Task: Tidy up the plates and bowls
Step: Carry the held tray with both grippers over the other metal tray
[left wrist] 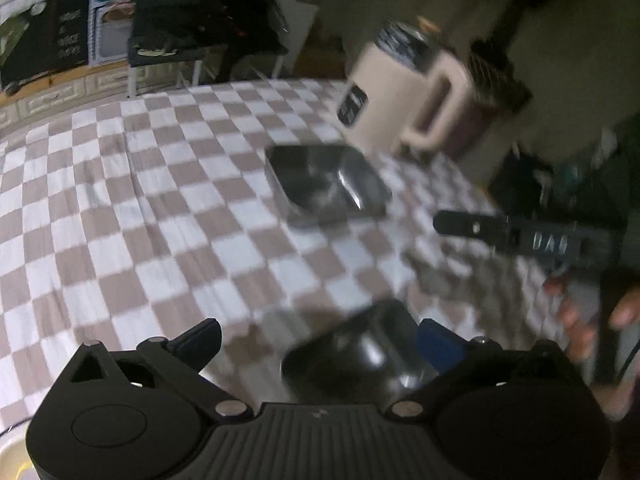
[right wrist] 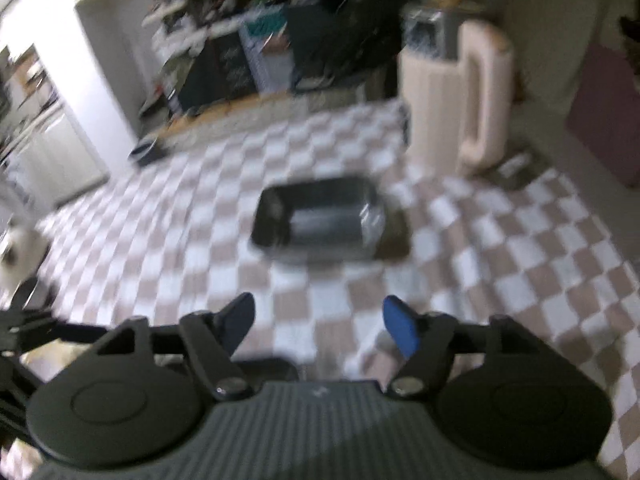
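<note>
On checked cloth [left wrist: 120, 208], square black dish [left wrist: 326, 182], jug [left wrist: 384, 96] label blurred, unreadable

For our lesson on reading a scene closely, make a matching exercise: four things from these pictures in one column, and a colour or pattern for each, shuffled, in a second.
Things:
1. square tray
2. large jug
3. tablecloth
4. gripper pads

Colours:
A. brown and white checks
B. blue
C. cream
D. black

Pairs: 1-D, 2-C, 3-A, 4-B
</note>
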`<state>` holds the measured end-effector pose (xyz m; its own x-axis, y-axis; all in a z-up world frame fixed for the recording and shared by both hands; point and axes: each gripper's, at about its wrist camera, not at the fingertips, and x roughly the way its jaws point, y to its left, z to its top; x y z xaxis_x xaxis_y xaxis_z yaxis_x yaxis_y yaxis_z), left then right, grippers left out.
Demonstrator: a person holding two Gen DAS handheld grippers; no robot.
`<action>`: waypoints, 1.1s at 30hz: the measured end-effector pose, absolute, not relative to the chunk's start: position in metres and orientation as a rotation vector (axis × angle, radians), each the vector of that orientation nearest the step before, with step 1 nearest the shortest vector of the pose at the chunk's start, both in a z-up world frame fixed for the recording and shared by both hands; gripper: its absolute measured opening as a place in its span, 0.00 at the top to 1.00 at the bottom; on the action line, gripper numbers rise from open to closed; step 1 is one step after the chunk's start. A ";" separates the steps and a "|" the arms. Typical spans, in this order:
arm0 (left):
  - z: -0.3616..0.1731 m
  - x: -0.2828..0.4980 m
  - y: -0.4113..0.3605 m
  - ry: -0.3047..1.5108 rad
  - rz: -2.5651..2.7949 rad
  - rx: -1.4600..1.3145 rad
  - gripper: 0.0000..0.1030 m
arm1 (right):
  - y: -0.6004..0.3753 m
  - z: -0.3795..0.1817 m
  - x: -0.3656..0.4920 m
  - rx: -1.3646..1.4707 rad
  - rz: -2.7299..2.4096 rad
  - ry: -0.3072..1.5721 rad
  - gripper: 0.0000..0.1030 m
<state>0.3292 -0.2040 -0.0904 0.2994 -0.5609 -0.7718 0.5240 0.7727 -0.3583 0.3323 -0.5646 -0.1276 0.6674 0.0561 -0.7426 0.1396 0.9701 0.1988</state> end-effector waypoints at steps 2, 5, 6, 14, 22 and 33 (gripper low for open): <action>-0.088 0.344 -0.209 1.030 -0.702 -0.070 0.00 | -0.570 -0.131 0.342 0.250 -0.115 0.817 0.08; -0.087 0.363 -0.216 0.965 -0.623 -0.114 0.00 | -0.580 -0.141 0.359 0.303 -0.138 0.822 0.00; -0.087 0.369 -0.218 0.953 -0.601 -0.138 0.00 | -0.585 -0.146 0.363 0.329 -0.132 0.823 0.00; -0.109 0.418 -0.247 0.987 -0.507 -0.229 0.06 | -0.597 -0.171 0.395 0.373 -0.218 0.774 0.00; -0.142 0.445 -0.265 1.061 -0.517 -0.262 0.56 | -0.611 -0.195 0.420 0.460 -0.207 0.790 0.51; -0.153 0.447 -0.276 1.050 -0.570 -0.210 0.90 | -0.616 -0.211 0.423 0.481 -0.133 0.833 0.91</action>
